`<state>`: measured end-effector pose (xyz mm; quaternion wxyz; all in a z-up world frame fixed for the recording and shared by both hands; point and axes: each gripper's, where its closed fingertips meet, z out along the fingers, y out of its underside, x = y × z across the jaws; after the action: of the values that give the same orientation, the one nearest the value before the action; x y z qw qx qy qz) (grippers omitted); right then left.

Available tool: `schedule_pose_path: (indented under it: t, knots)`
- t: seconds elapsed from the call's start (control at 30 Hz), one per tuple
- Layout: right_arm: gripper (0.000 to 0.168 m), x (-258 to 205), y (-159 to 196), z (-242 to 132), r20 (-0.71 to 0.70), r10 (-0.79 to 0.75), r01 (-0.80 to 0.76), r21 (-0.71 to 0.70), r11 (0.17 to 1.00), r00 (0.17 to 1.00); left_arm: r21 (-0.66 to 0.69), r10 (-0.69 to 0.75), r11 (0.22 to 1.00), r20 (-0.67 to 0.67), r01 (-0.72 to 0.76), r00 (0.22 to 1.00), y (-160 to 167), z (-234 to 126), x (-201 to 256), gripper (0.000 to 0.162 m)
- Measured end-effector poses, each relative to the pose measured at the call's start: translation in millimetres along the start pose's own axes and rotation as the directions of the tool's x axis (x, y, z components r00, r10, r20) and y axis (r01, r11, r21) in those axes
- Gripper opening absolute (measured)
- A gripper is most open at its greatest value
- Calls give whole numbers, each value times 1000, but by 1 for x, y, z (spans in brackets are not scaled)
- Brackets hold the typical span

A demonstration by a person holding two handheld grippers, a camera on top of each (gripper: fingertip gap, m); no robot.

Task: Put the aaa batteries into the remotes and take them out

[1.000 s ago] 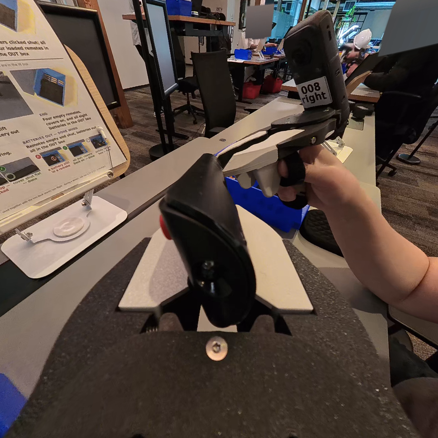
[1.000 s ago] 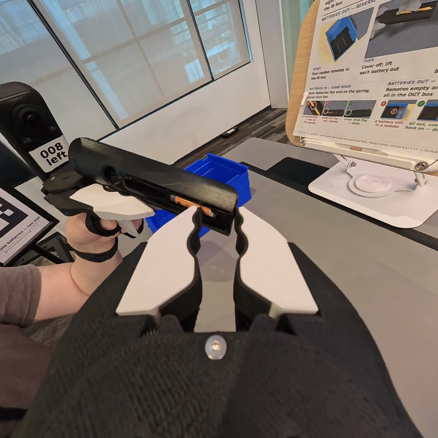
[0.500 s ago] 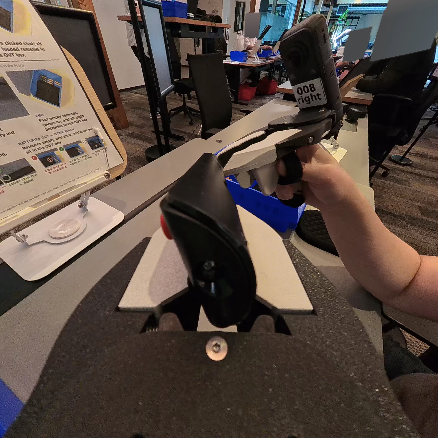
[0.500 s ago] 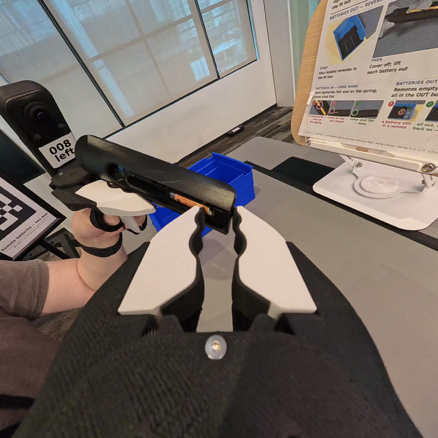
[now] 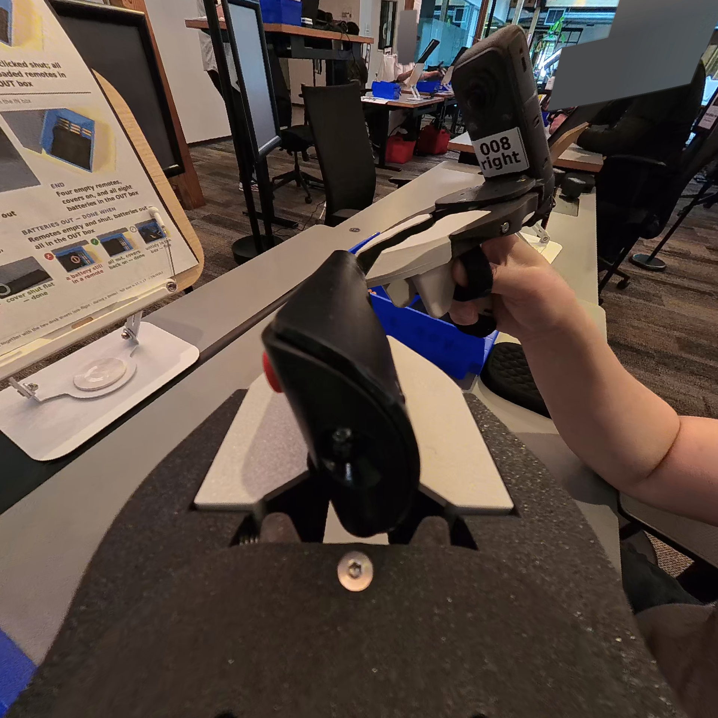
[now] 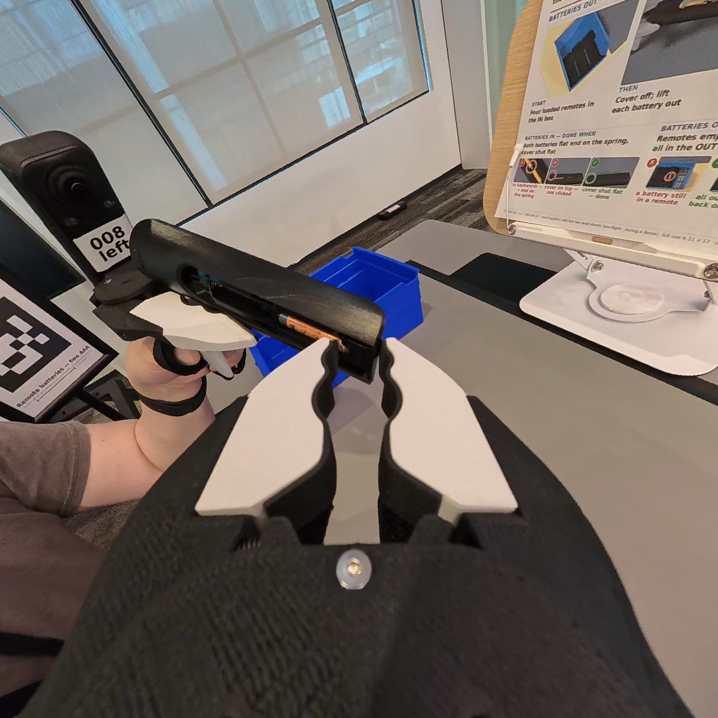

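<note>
The long black plastic remote (image 6: pixel 256 287) sits clamped in your left gripper (image 5: pixel 349 392), held in the air above the grey table (image 6: pixel 544 447), cover off, one copper-coloured AAA battery (image 6: pixel 309 330) in its bay. Behind it stands the open blue plastic bin (image 6: pixel 373 287), with the white-based instruction stand (image 6: pixel 621 318) farther off. Since a second ago, little has shifted. Your right gripper (image 6: pixel 355 349) hovers with its jaws parted at the remote's end; whether they touch it is unclear.

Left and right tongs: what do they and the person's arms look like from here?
Both tongs, left and right, have white fingers with wavy black inner pads on rough black bodies with a centre screw. Each carries a black camera with a white label, and black finger straps. The left arm has a grey-brown short sleeve and a black wristband.
</note>
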<state>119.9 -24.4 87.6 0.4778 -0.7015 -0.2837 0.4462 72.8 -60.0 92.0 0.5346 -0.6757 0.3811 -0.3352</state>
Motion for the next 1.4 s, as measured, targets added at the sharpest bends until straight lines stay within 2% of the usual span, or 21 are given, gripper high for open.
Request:
schedule_pose_path:
  t: [0.33, 0.43, 0.57, 0.63, 0.77, 0.93, 1.1, 1.2, 1.27, 1.33, 1.4]
  knots:
    - [19, 5, 0, 1, -50, -32, 32, 2, 999, 998, -8, 27, 1000, 41, -27, 999, 1, 1, -2, 19]
    - [18, 3, -1, 1, -25, -4, 4, 18, 1000, 1000, 0, 29, 1000, 46, -29, 999, -2, -1, 0, 19]
    - [19, 11, 1, 3, -103, -25, 26, 10, 1000, 994, -13, 62, 998, 102, -61, 993, 2, 5, -3, 18]
    - [18, 9, -2, 1, -100, -10, 13, 27, 1000, 995, -3, 76, 997, 112, -76, 991, 0, 4, 0, 18]
    - [18, 13, -1, 2, -191, -26, 31, 24, 999, 981, -4, 67, 998, 118, -67, 991, 1, 6, -2, 18]
    - [17, 8, -3, -1, -192, -53, 56, 11, 998, 980, 12, 29, 999, 62, -30, 998, -1, 3, -1, 18]
    - [13, -3, -12, -4, -139, -68, 78, 65, 995, 988, 65, -62, 996, -49, 65, 997, -10, -7, -2, 17]
    - [14, -8, -16, -5, -103, -23, 34, 109, 993, 994, 91, -74, 993, -90, 82, 993, -14, -10, -2, 18]
    - [18, -14, -17, -4, -59, 3, 4, 119, 993, 998, 107, -61, 992, -106, 72, 992, -17, -12, 0, 18]
    - [33, -22, -16, 0, -9, 45, -43, 128, 991, 999, 108, -51, 992, -104, 63, 993, -17, -11, 2, 18]
    - [49, -22, -11, 6, -32, 51, -48, 101, 994, 998, 94, -9, 995, -58, 14, 998, -15, -9, 0, 18]
